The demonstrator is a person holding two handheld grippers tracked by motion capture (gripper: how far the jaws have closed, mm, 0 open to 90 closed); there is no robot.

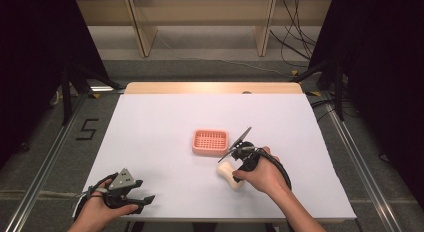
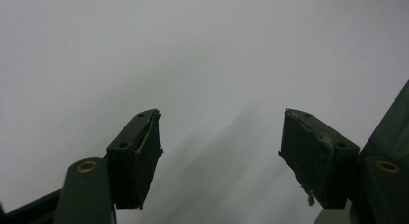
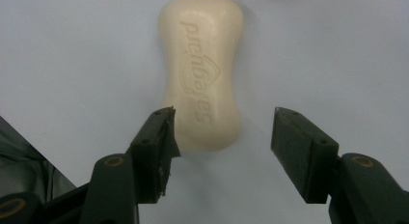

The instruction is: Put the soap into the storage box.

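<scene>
The right hand-held gripper (image 3: 222, 130) has its jaws spread apart, with the near end of a cream soap bar (image 3: 201, 72) lying between their tips and clamped by neither. The left pad's inner edge sits just at the bar's side; whether it touches cannot be told. Embossed lettering runs along the bar's top but reads upside down and is hard to make out. The bar's long axis runs straight away from this gripper, waist narrowed, far end rounded.

In the high view the right hand (image 1: 262, 176) covers part of the soap bar (image 1: 227, 173), and the gripper's grey plate stands tilted on edge above it. The forearm enters from the bottom edge, angled toward the middle of the white counter (image 1: 160, 117). Just beyond the gripper, apart from the bar, lies a pink slotted soap dish (image 1: 210, 142).

The left hand-held gripper (image 1: 145, 201) lies low near the counter's near-left corner, gripped by the left hand (image 1: 97, 209), whose wrist is cut off by the frame. Its jaws stand wide apart over bare white surface (image 2: 202, 50), nothing between them.
</scene>
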